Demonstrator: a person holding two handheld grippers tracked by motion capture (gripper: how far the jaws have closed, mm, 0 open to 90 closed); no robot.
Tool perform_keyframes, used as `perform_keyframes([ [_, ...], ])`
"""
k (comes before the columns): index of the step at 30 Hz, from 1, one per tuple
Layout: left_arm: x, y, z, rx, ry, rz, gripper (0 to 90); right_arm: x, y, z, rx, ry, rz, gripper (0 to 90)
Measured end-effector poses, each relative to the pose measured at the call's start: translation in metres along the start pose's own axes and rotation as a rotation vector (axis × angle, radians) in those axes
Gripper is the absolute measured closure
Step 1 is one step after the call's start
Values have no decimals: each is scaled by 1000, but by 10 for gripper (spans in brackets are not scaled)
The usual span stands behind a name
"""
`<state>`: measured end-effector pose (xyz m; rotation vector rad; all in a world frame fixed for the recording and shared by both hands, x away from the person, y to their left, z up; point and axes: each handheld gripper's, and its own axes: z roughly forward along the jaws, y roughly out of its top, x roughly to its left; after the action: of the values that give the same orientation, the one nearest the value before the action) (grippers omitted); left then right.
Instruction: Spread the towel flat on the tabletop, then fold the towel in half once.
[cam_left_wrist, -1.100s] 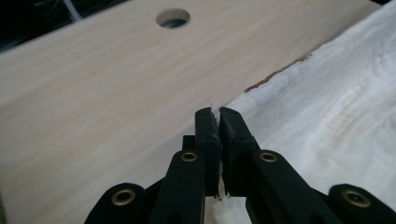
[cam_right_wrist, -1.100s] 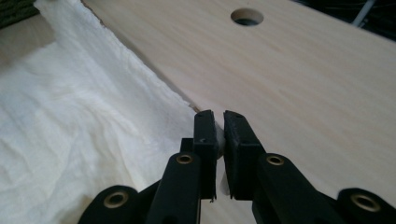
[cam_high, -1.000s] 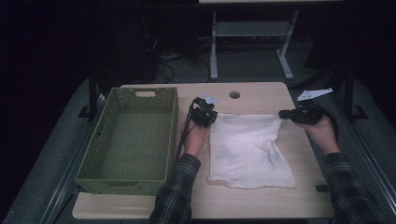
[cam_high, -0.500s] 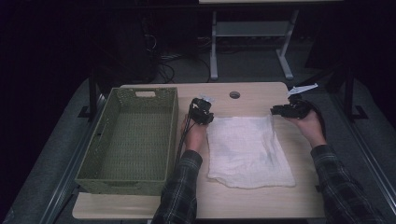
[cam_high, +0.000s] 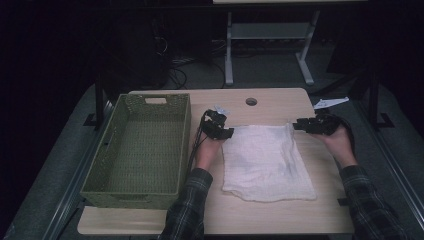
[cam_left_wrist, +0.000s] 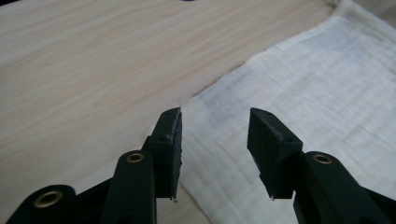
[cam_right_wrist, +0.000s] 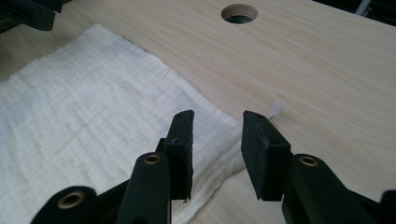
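1. At centre frame in the high view, the cloth (cam_high: 267, 161) lies flat on the table (cam_high: 280, 215), doubled over, its far edge running between the two grippers and its near edge toward the lower middle of the frame.
2. Left gripper (cam_left_wrist: 215, 126): jaws spread, having just been opening. The cloth's far-left corner lies under and between them, with no pad pressing on it. In the high view this gripper (cam_high: 218, 128) sits at the cloth's upper-left corner.
3. Right gripper (cam_right_wrist: 217, 123): jaws spread, having just been opening. The cloth's far-right corner lies below and between them, released. In the high view this gripper (cam_high: 312, 125) sits just beyond the cloth's upper-right corner.
4. Progress, as judged: one fold appears laid down and both corners let go. Further folds, and possibly moving the cloth to the basket, appear to remain.
5. Basket (cam_high: 145, 187): green, woven, at the left of the high view, just beside the left forearm. It holds nothing.
6. Hole (cam_right_wrist: 239, 13): round opening in the table top, at the upper middle of the right gripper view, apart from the cloth.
7. Paper (cam_high: 330, 102): white slip at the table's far right corner, well apart from the cloth.
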<state>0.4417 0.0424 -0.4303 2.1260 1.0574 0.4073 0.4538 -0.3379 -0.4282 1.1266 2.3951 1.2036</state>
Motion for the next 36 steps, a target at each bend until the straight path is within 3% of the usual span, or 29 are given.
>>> perform_keyframes([
  [6, -2, -6, -3, -5, 2, 2, 526, 3, -6, -2, 0, -8, -13, 636],
  [10, 2, -9, 3, -2, 18, -14, 526, -5, -6, 6, 13, -23, 12, 637],
  [17, 15, -13, 17, -10, 97, -39, 526, -22, -6, 21, 20, -61, 52, 639],
  [27, 22, -14, 34, 20, 123, -52, 516, -35, -12, 44, 22, -64, 116, 643],
  [31, 25, -15, 38, 27, 128, -60, 516, -33, -14, 55, 36, -71, 108, 669],
  [36, 27, -15, 43, 16, 137, -61, 518, -28, -14, 57, 43, -107, 44, 794],
])
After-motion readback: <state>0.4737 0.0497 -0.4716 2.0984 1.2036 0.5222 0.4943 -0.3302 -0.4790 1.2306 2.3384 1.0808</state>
